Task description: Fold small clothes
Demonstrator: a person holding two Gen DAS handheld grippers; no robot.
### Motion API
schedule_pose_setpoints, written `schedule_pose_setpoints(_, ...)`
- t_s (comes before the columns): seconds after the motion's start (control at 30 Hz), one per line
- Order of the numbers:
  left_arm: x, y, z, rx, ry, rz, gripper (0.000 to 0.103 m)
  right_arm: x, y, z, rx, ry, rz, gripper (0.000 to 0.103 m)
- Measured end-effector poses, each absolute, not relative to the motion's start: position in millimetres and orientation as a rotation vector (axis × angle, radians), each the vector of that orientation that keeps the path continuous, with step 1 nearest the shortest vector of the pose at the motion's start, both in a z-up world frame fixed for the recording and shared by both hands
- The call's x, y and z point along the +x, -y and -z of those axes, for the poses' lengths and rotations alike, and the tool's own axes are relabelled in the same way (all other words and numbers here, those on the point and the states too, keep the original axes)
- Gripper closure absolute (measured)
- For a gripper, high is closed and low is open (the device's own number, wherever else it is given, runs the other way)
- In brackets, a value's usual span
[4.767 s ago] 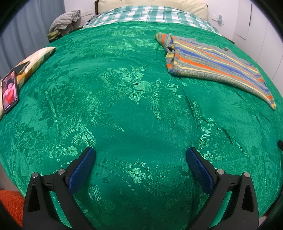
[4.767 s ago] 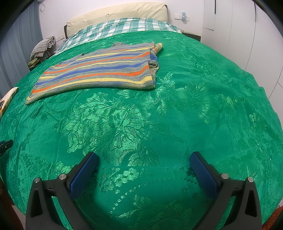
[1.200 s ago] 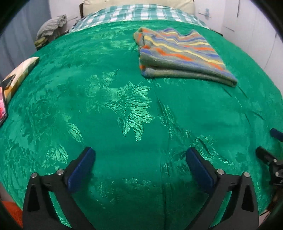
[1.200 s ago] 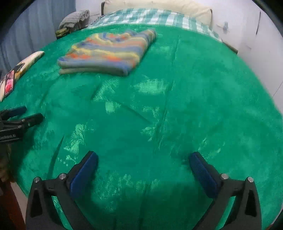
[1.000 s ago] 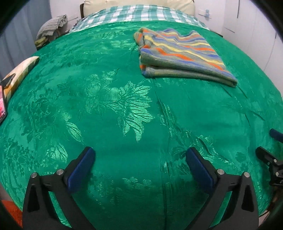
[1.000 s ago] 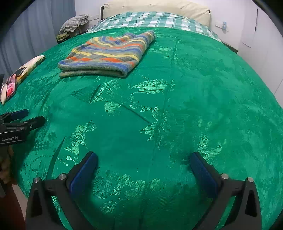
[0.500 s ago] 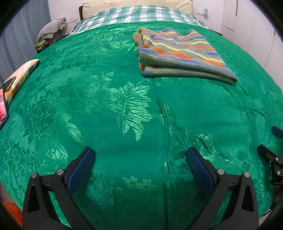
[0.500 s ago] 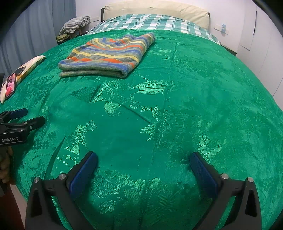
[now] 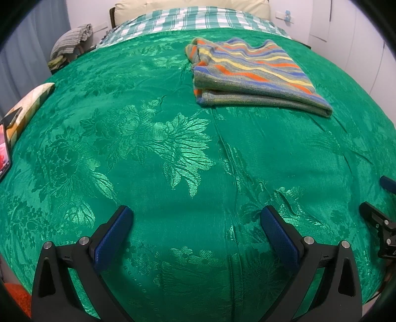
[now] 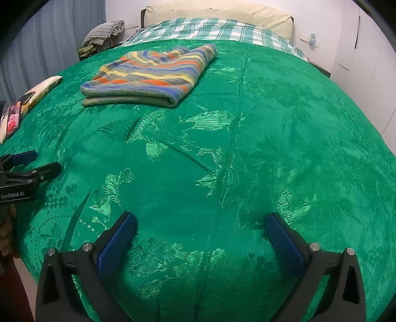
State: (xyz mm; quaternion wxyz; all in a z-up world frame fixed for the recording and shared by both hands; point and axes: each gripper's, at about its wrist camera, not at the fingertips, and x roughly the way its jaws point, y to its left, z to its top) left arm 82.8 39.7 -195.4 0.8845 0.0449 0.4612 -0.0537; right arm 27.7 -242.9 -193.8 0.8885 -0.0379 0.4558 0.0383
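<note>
Folded over since the frames of a few seconds ago, when it lay spread flat in a long strip, the striped knit sweater (image 9: 252,76) now sits as a compact, doubled-up bundle on the far half of the bed, on the green floral bedspread (image 9: 173,153) and just short of the checked sheet (image 9: 198,21) at the head. Both tools have drawn back toward the near edge of the bed. The left gripper (image 9: 195,223) hangs above bare bedspread with its blue-padded fingers spread wide and nothing between them; the right gripper (image 10: 200,228) does the same, fingers apart and empty, well away from the garment. Each gripper shows at the edge of the other's view.

Judging by the neat stacked layers and the square front edge, the folding of this one garment looks finished; no other loose small clothes lie on the bedspread, so little or nothing appears left to do here. A heap of grey cloth (image 10: 104,31) rests beyond the bed's far left corner, its nature unclear. No basket, box or other container is in view. A phone (image 10: 13,117) lies on a patterned cushion (image 10: 40,89) at the left edge.
</note>
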Motion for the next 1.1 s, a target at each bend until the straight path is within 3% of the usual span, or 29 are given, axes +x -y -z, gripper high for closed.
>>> schedule_pose_setpoints(0.57,83,-41,196,0.093,-0.976,0.118,0.001,29,241,196,-0.089,-0.961,-0.068,0.0)
schedule_pose_setpoints(0.7,96,-47,178,0.072,-1.058,0.179,0.003,39,244,185,-0.066,-1.053,-0.085,0.0)
schedule_pose_setpoints(0.77,112,-61,151,-0.035,-1.015,0.232,0.003,48,250,173,-0.025,-1.071,-0.139,0.0)
schedule_pose_setpoints(0.9,180,-72,116,-0.219,-0.992,0.339,0.002,89,271,130,0.125,-0.915,-0.212,0.0)
schedule_pose_setpoints(1.1,307,-59,143,-0.266,-1.14,0.319,0.003,224,291,134,0.354,-0.924,-0.314,0.001)
